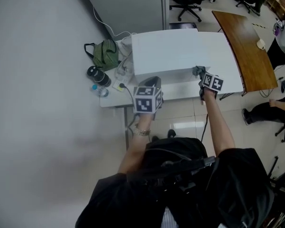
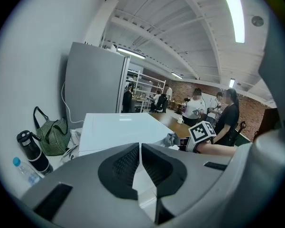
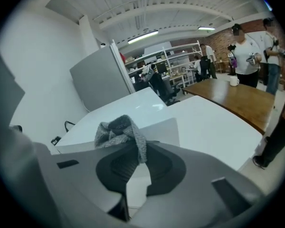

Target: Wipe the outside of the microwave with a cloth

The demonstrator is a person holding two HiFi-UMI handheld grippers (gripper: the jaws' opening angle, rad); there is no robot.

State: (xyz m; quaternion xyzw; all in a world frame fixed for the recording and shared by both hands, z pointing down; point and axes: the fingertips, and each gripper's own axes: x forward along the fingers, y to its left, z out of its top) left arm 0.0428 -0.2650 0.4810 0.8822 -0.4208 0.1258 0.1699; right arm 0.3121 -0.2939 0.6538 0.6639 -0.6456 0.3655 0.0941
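I was working in an open office with a brick back wall, at a white table (image 1: 230,77) pushed against a pale wall. The white microwave (image 1: 175,51) sat on that table with its top bare. The grey cloth (image 3: 117,129) was bunched at the front top edge, near the right corner. I could not tell whether it was pressing on the casing. The right gripper (image 3: 133,163) had its jaws pinched on a fold of that cloth, with most of the fabric standing above the pads. The left gripper (image 2: 140,167) hovered before the front left of the microwave, jaws pressed together on nothing. Left of the oven lay a green striped bag (image 1: 104,54), a black bottle (image 1: 97,75) and loose cables (image 1: 124,72). My worry was the shallow hold, since dragging hard along the casing could pull the cloth free. With nothing bracing the microwave, a firm sideways wipe might also shove it toward the cables and bottle.
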